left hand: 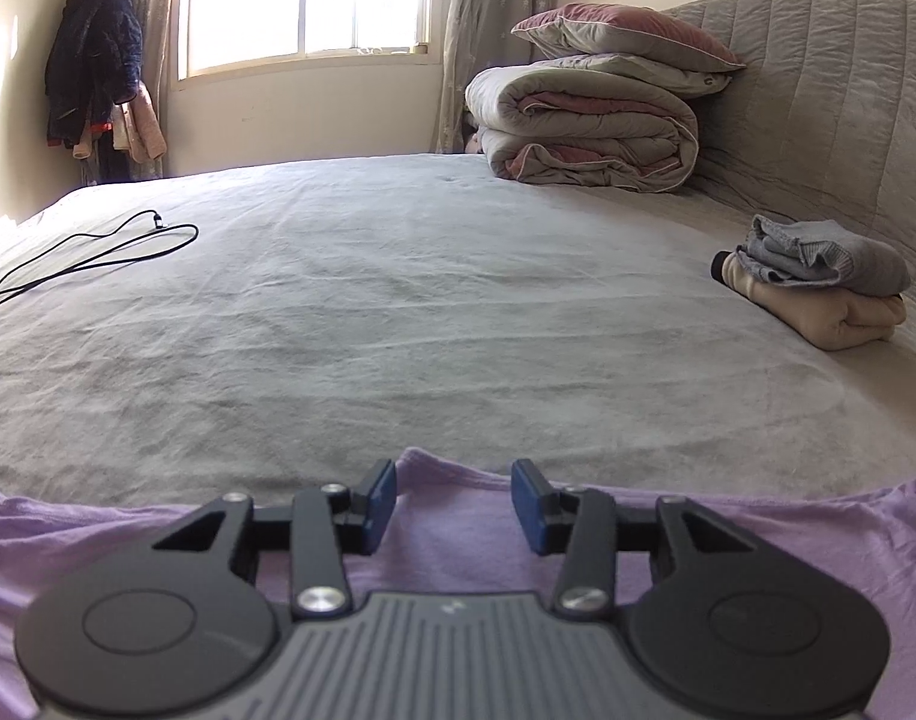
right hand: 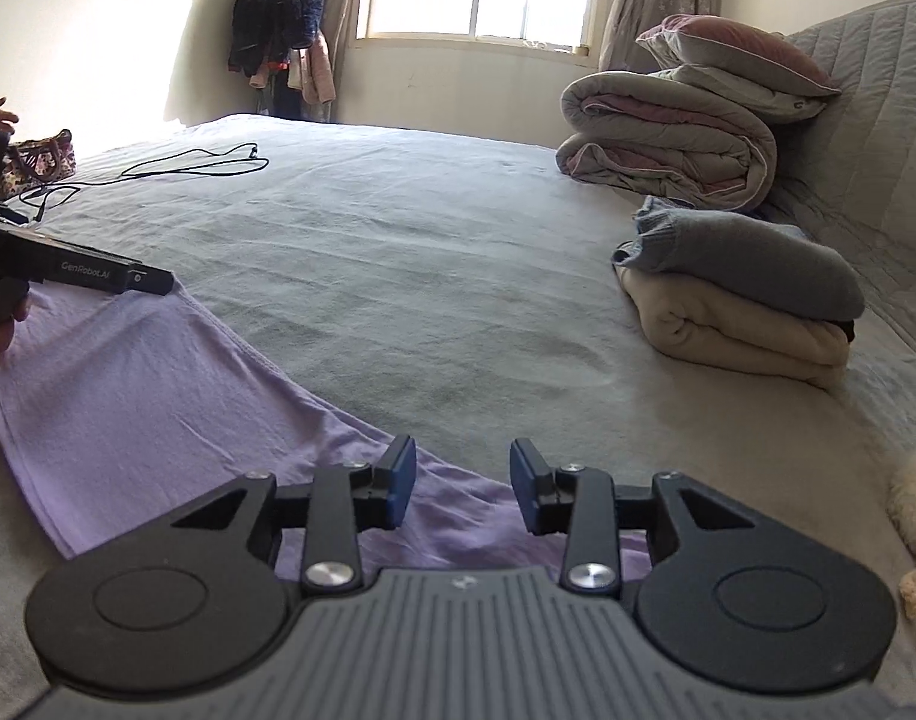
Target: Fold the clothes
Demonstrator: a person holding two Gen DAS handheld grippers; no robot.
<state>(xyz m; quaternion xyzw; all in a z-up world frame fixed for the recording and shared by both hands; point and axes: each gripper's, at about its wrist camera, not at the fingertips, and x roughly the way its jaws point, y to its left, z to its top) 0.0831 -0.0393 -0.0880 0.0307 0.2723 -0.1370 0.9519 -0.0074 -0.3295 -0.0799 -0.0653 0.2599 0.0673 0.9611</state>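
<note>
Both grippers are spread wide with nothing in them: the left gripper (left hand: pixel 453 504) hovers over the purple shirt (left hand: pixel 458 534) near its far edge, and the right gripper (right hand: pixel 463 483) sits over another edge of it. The shirt lies flat on the grey bed (left hand: pixel 398 300), folded clothes (right hand: pixel 740 300) stacked off right, black cable (left hand: pixel 98 252) far left.

mid bed sheet (right hand: pixel 434 276): bare | far left: cable (right hand: pixel 200 165) | right: folded stack (right hand: pixel 740 300), possibly touching quilt (right hand: pixel 668 144)
</note>
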